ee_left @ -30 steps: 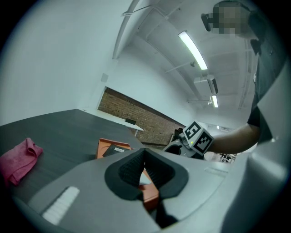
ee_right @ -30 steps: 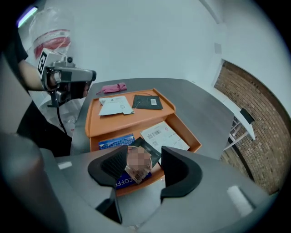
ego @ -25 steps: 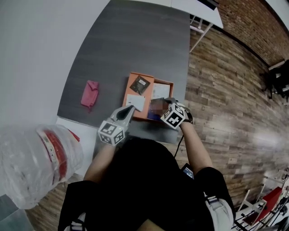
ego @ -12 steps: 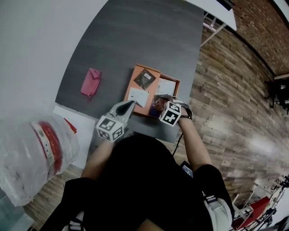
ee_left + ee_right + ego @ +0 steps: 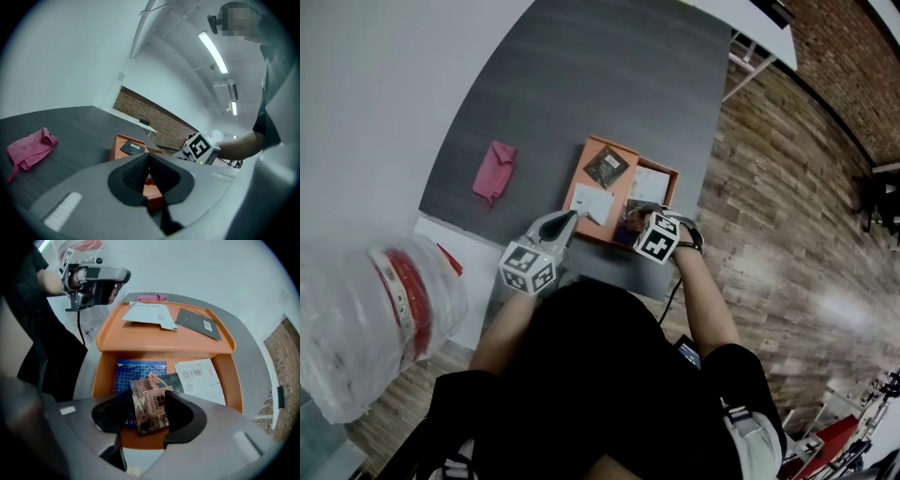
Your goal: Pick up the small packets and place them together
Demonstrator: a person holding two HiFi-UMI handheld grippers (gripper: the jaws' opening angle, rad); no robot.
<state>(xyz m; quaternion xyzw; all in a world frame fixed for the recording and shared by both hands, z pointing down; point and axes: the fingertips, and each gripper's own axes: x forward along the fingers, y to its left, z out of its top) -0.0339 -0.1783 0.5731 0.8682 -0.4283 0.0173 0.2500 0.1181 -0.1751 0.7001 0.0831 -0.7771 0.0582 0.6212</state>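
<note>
Right claw: the right gripper pointed steeply down over the orange box. Its jaws had just been closing and clamped the brown tea packet by its side edges.
Left claw: the left gripper had its jaws together on nothing and hung at 7 o'clock of the box.
Task's thing: the gripped packet stood tilted in the open compartment, overlapping the blue packet and a dark packet.
Done: four packets, it seemed, sat together in the compartment; whether that was the gathering place I could not tell.
Left: the two packets on the flat orange half, at 12 o'clock of the compartment, were probably yet to join the others.
Packets: six. They were the brown, blue and dark ones, a white barcode packet, a white packet and a grey packet.
Cloths: one pink cloth lay at 9 o'clock of the box, well apart.
</note>
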